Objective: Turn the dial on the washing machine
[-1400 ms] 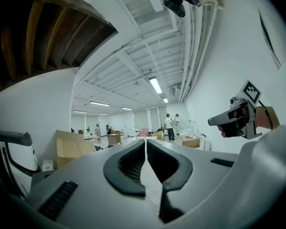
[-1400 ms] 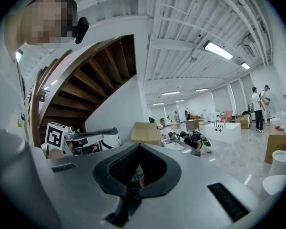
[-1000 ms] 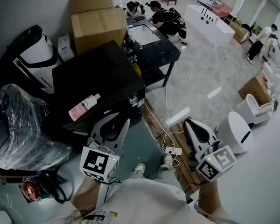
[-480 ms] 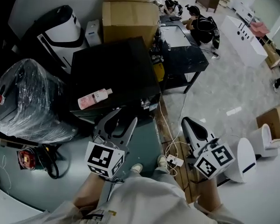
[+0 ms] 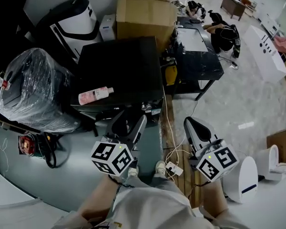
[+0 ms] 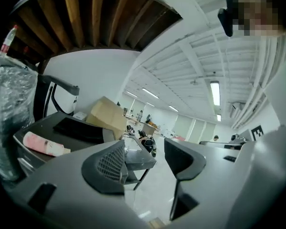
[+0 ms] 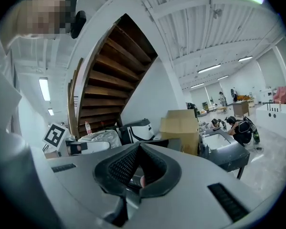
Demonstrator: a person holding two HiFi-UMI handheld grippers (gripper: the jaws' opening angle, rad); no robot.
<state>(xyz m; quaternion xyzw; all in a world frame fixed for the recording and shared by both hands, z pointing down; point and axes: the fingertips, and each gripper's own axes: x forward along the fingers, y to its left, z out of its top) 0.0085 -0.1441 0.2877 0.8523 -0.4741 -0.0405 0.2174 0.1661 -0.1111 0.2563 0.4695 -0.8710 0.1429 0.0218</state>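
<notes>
The dial cannot be made out in any view. It is judged to sit on the front panel of the black washing machine (image 5: 119, 66), which occupies the upper centre of the head view; a pink bottle (image 5: 95, 95) lies on its lid. A dial of this kind is judged to be rigid, light to the touch and fixed to its shaft. It should turn against stepped resistance and will not lift away. Its smooth plastic rim is likely to slip under a weak pinch. Take hold across the rim with one jaw on each side and the tool square to the panel, then rotate about the dial's own axis without prying. The left tool (image 5: 130, 119) hangs just in front of the machine's lower edge. Its jaws are opening and nothing stands between them. The right tool (image 5: 189, 123) hangs at the lower right over the floor, clenched on itself and holding nothing. Compared with one second ago, the machine sits higher and further right in the head view, and the left tool's jaws stand clearly wider apart. The right tool remains closed, and the bottle has not moved on the lid.
</notes>
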